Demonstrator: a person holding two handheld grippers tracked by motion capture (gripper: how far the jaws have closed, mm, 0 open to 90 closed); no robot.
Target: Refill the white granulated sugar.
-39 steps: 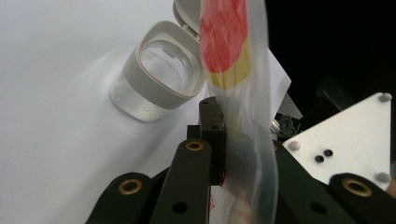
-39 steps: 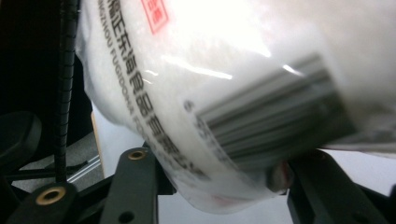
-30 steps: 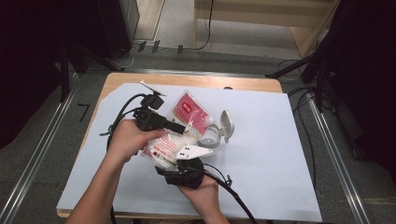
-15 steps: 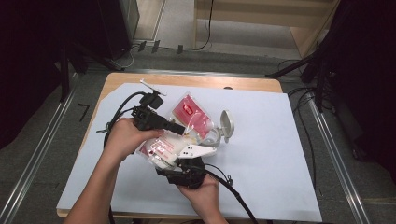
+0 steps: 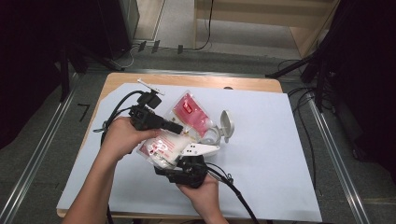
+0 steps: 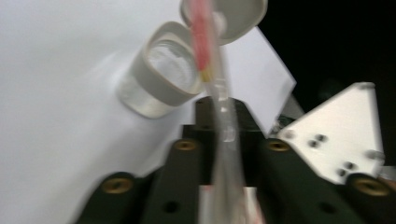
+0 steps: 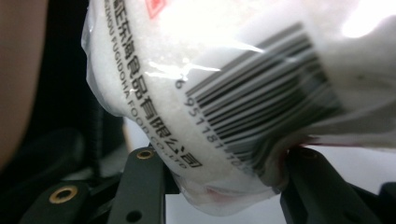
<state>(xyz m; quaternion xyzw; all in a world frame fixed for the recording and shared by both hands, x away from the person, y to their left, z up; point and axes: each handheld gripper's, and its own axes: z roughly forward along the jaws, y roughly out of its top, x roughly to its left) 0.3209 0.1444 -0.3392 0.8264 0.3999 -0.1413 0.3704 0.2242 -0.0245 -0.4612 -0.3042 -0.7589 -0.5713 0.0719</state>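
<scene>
High view: both hands work at the counter (image 5: pixel 280 154) centre over a white sheet. Left gripper (image 5: pixel 175 127) comes in from 9 o'clock; right gripper (image 5: pixel 175 163) from 6 o'clock. Between them, a clear bag of white granules (image 5: pixel 161 147) with red print, lifted off the sheet.

Left gripper view: jaws nearly together, pinching the thin, flat edge of the bag (image 6: pixel 224 140), which runs upward between them. They have just been closing on it. Beyond, at 11 o'clock, a small clear jar (image 6: pixel 159 79) with a grey collar, its flip lid (image 6: pixel 238 16) swung open; white contents inside.

Right gripper view: jaws part open, clamped on the bag's bulging lower end (image 7: pixel 224 154), barcode side facing the camera.

High view: jar (image 5: pixel 212 135) stands just beside the bag at 3 o'clock. A second, red-labelled pouch (image 5: pixel 189 112) lies at 12 o'clock.
</scene>
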